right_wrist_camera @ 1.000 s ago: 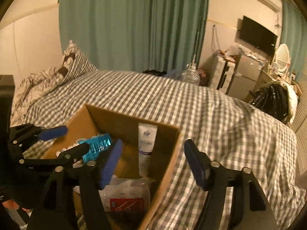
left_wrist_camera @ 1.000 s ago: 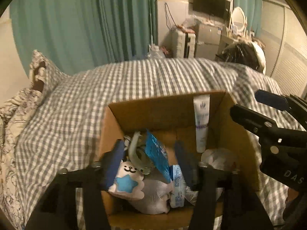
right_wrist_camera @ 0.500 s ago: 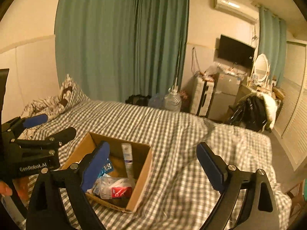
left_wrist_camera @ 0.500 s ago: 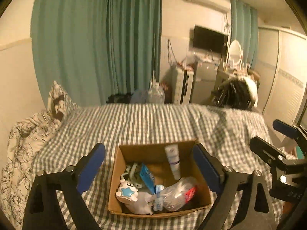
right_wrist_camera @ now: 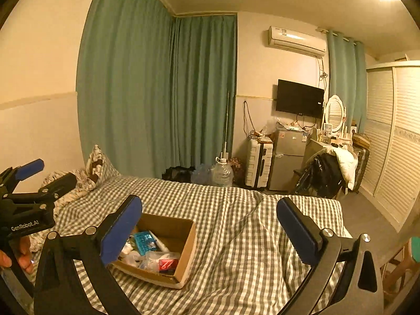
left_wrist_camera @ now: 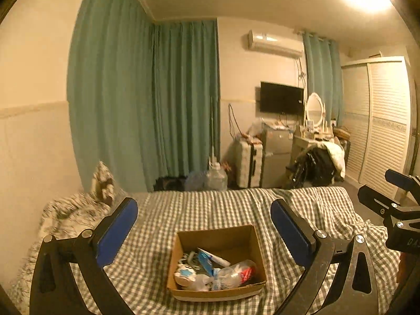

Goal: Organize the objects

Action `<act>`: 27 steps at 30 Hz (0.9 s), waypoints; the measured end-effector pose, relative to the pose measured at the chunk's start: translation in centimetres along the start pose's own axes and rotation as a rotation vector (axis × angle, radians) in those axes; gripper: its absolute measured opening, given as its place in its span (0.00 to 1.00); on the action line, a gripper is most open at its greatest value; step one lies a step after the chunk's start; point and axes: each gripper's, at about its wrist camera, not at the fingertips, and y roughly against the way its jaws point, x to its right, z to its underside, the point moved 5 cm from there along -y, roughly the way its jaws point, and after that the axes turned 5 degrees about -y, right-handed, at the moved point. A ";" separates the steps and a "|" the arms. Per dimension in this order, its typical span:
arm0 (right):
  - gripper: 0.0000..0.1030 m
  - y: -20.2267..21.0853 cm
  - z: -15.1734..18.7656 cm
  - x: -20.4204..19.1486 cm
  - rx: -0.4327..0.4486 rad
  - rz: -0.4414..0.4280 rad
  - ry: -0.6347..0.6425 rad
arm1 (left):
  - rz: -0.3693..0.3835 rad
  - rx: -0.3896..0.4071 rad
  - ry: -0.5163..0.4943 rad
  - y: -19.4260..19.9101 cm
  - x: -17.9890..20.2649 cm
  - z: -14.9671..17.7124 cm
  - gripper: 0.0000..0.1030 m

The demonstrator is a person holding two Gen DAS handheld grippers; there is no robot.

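Right gripper (right_wrist_camera: 207,225) jaws standing wide, just been opening, nothing between the pads. Cardboard box (right_wrist_camera: 187,239) sitting on checked bed (right_wrist_camera: 236,236) beside left finger; left gripper (right_wrist_camera: 39,181) hanging further left.

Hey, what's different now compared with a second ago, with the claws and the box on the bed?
Both claws pulled up and back from the cardboard box, so it now looks smaller and farther off. The left claw and right claw have just been opening and stand wide with nothing between them. The white tube, upright against the back wall earlier, now lies flat among the items. The box stayed on the checked bedspread.
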 end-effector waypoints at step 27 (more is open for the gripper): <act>1.00 -2.6 16.2 -3.5 -0.072 -0.002 0.037 | -0.134 -0.085 0.031 1.3 -1.2 17.6 1.00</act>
